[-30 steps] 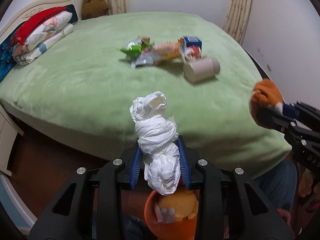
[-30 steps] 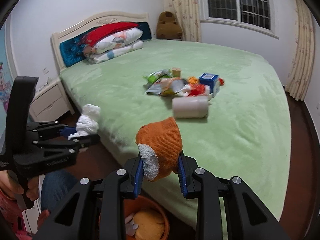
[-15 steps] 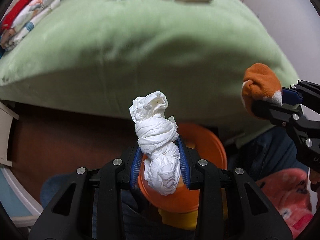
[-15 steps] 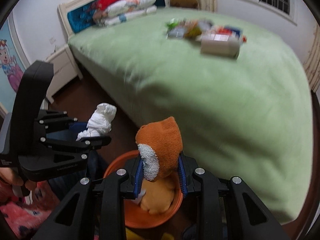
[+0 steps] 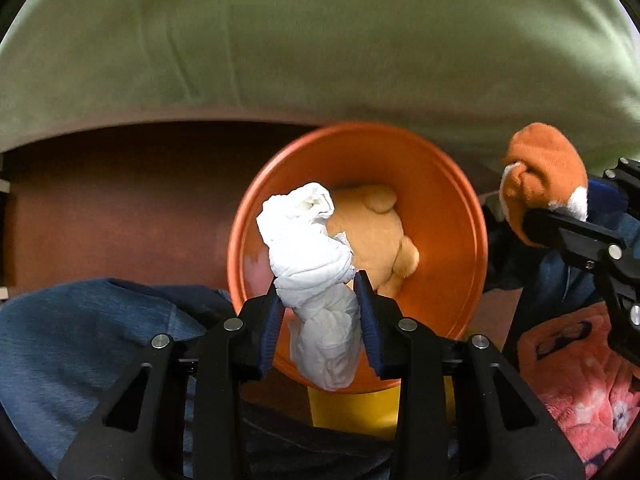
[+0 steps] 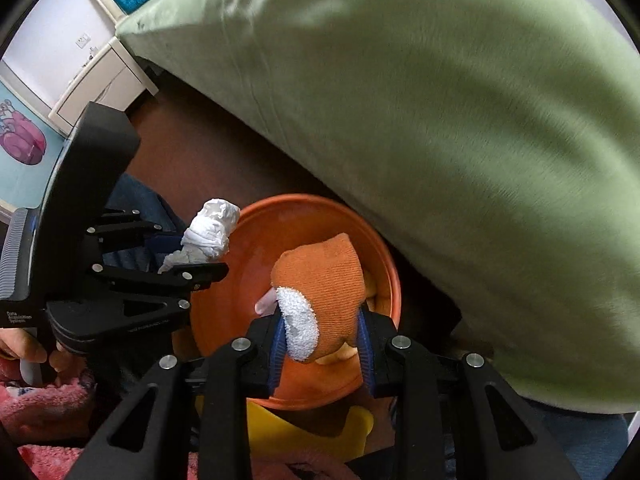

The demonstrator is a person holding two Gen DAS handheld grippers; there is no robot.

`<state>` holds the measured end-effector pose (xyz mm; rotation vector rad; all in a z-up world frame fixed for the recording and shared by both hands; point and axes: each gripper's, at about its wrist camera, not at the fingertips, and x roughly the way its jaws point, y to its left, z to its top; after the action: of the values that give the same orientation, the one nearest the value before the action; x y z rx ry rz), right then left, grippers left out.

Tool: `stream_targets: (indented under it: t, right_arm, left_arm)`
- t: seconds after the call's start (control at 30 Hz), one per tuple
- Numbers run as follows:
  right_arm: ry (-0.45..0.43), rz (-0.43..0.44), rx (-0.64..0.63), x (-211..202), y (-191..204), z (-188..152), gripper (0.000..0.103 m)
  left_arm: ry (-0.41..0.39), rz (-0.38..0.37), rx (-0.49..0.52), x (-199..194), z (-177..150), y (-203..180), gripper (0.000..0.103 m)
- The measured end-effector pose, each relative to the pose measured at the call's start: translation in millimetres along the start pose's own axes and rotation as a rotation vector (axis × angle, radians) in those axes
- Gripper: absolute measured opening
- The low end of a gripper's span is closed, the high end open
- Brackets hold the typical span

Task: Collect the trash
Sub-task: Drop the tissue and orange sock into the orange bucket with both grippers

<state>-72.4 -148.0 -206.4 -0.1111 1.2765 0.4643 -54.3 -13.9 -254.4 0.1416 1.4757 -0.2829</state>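
My left gripper point(image 5: 320, 312) is shut on a twisted white tissue wad point(image 5: 310, 264) and holds it over the near rim of an orange bin point(image 5: 448, 216). My right gripper point(image 6: 320, 332) is shut on an orange sock with a white patch point(image 6: 324, 276), also above the orange bin point(image 6: 240, 292). A tan soft item point(image 5: 376, 232) lies inside the bin. In the right wrist view the left gripper point(image 6: 192, 264) and its tissue point(image 6: 210, 228) sit at the bin's left rim. In the left wrist view the sock point(image 5: 544, 176) hangs at the bin's right.
The green bed cover point(image 5: 320, 40) hangs just behind the bin point(image 6: 480, 120). Brown floor point(image 5: 120, 200) lies to the left. A white nightstand point(image 6: 104, 80) stands at the far left. The person's blue jeans point(image 5: 80, 340) and a pink slipper point(image 5: 572, 380) are close below. A yellow object point(image 5: 352, 404) sits under the bin.
Both grippers have tilted down and moved closer over the orange bin, each still holding its item. The bed top with the other trash has left view.
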Motion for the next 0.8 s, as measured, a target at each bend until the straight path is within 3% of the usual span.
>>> stream_targets:
  t: [0.07, 0.1, 0.17, 0.8]
  right_arm:
    - [-0.007, -0.004, 0.014, 0.5, -1.5, 1.1, 0.063]
    - [-0.011, -0.004, 0.015, -0.1, -1.4, 1.7, 0.064]
    - [-0.016, -0.008, 0.014, -1.0, -3.0, 1.7, 0.066]
    - [-0.055, -0.023, 0.051, -10.9, -14.3, 2.1, 0.069]
  left_arm:
    - [0.021, 0.010, -0.001, 5.9, -0.9, 0.5, 0.049]
    - [0.024, 0.015, -0.006, 6.8, -0.6, 1.5, 0.061]
    - [0.019, 0.012, -0.018, 7.0, 1.2, 2.8, 0.073]
    - [0.018, 0.018, -0.041, 4.1, 6.2, 13.3, 0.077]
